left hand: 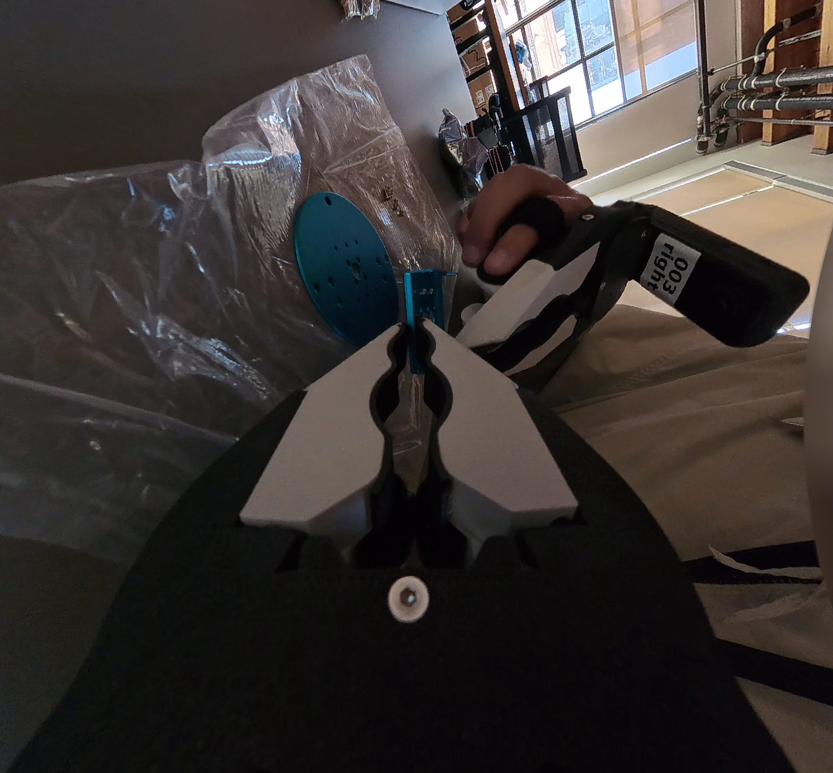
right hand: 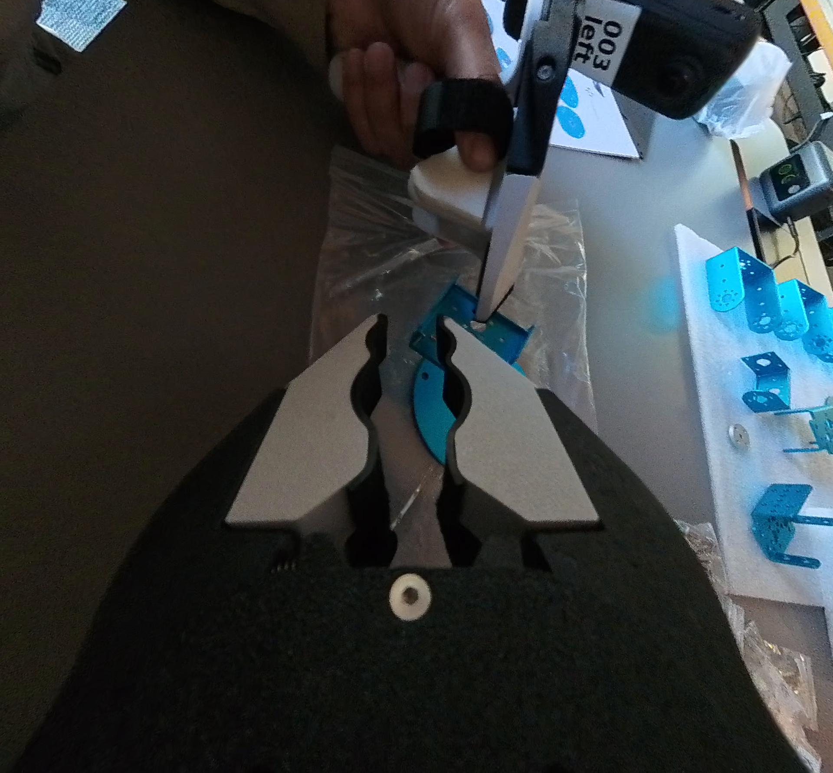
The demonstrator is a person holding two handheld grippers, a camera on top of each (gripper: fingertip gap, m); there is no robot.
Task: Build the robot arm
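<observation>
The left claw (left hand: 412, 336) is pinched nearly closed, while the right claw (right hand: 414, 330) stands parted, tips close together.

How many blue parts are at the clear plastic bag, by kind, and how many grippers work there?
Blue round plate: 1, on or in the clear plastic bag; which one cannot be told
Blue bracket: 1, clamped in the left gripper
Grippers: 2, the right gripper open beside the bracket
Total: 4
</observation>
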